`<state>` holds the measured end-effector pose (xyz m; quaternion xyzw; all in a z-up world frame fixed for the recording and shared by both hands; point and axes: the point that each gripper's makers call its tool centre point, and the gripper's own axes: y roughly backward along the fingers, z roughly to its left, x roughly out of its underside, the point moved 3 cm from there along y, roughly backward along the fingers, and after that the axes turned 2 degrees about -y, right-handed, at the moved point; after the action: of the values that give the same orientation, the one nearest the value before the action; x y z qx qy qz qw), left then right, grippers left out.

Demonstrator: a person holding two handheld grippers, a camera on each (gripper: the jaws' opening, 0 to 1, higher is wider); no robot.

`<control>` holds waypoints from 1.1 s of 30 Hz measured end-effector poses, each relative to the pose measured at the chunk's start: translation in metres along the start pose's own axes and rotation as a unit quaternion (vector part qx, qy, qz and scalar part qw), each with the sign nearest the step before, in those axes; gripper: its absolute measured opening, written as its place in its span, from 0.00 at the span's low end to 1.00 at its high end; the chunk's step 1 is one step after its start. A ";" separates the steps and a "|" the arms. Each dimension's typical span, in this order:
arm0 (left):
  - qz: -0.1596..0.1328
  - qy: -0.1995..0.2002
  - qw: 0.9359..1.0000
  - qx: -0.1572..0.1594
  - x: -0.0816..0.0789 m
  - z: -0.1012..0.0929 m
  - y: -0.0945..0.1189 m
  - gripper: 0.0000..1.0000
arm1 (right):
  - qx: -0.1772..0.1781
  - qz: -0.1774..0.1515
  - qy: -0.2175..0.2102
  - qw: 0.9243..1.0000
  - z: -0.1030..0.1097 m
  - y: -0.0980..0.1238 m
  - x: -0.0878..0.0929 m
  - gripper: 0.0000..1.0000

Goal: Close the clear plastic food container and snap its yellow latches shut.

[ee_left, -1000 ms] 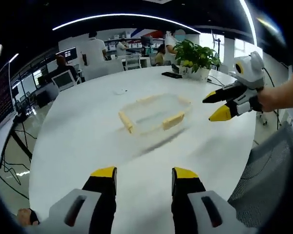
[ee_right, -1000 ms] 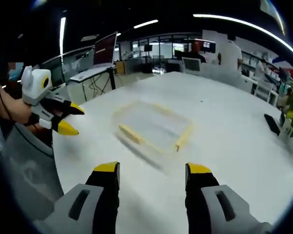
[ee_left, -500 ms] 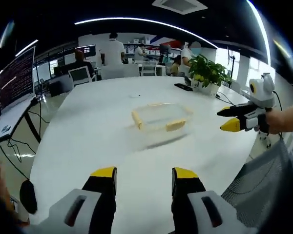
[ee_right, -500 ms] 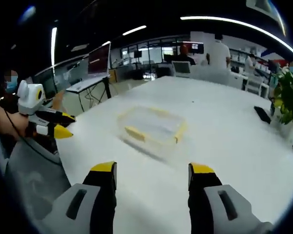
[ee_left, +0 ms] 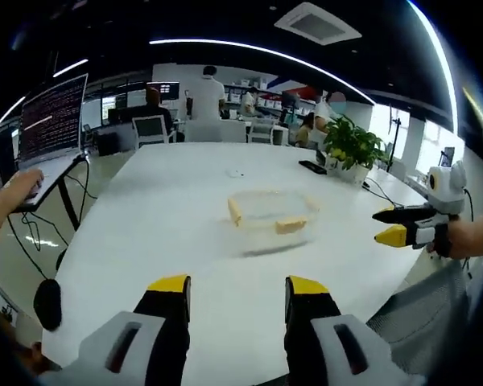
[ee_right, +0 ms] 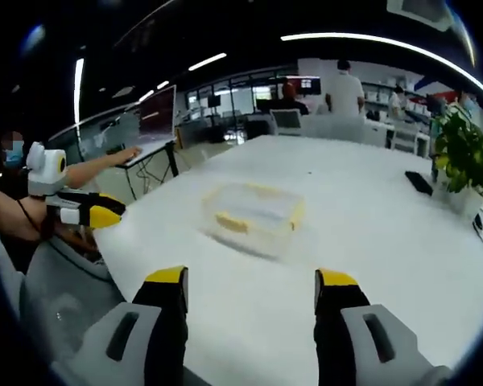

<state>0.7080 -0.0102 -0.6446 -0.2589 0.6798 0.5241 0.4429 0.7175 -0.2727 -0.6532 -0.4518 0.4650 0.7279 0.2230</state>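
Your left gripper (ee_left: 229, 287) and right gripper (ee_right: 249, 279) gape wide, empty, short of the clear container (ee_left: 271, 215) with 2 visible yellow latches (ee_left: 291, 225); no legible writing.

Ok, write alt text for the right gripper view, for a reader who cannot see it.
A clear plastic container with yellow latches sits on a white table, beyond the right gripper, whose yellow-tipped jaws stand open and empty. The left gripper hangs off the table's left edge, and a potted plant stands far right.
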 end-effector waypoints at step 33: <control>-0.020 -0.008 1.000 0.001 0.001 -0.005 0.003 0.46 | 0.028 -0.022 0.006 0.999 -0.004 0.010 0.004 0.68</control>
<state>0.7031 -0.0134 -0.6437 -0.2681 0.6714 0.5167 0.4587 0.7094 -0.2814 -0.6524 -0.4604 0.4764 0.7065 0.2489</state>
